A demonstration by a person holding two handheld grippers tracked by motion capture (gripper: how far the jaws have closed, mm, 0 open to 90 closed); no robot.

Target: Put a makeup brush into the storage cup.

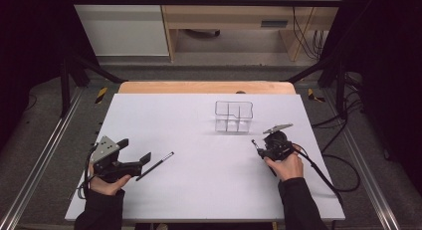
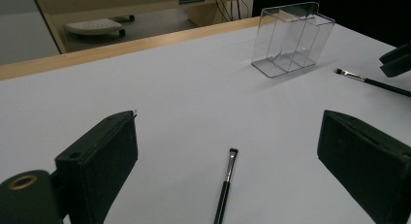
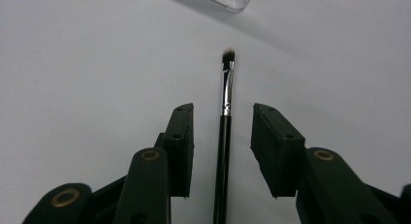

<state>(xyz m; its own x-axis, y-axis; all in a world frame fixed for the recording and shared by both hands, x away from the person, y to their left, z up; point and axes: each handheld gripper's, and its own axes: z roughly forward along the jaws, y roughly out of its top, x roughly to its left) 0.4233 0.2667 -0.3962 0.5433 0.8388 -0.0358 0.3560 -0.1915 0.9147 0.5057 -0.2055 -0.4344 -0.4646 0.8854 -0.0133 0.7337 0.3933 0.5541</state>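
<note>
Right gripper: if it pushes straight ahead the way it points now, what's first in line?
Probably the clear plastic compartment organizer. The right gripper has open jaws either side of a thin black makeup brush on the white table, pads apart from it. The brush points toward the organizer's edge; depth is unclear.

High view: above near table edge, facing forward-down, far. Gripper views: low, close over tabletop. All share clear organizer, upper frame.
</note>
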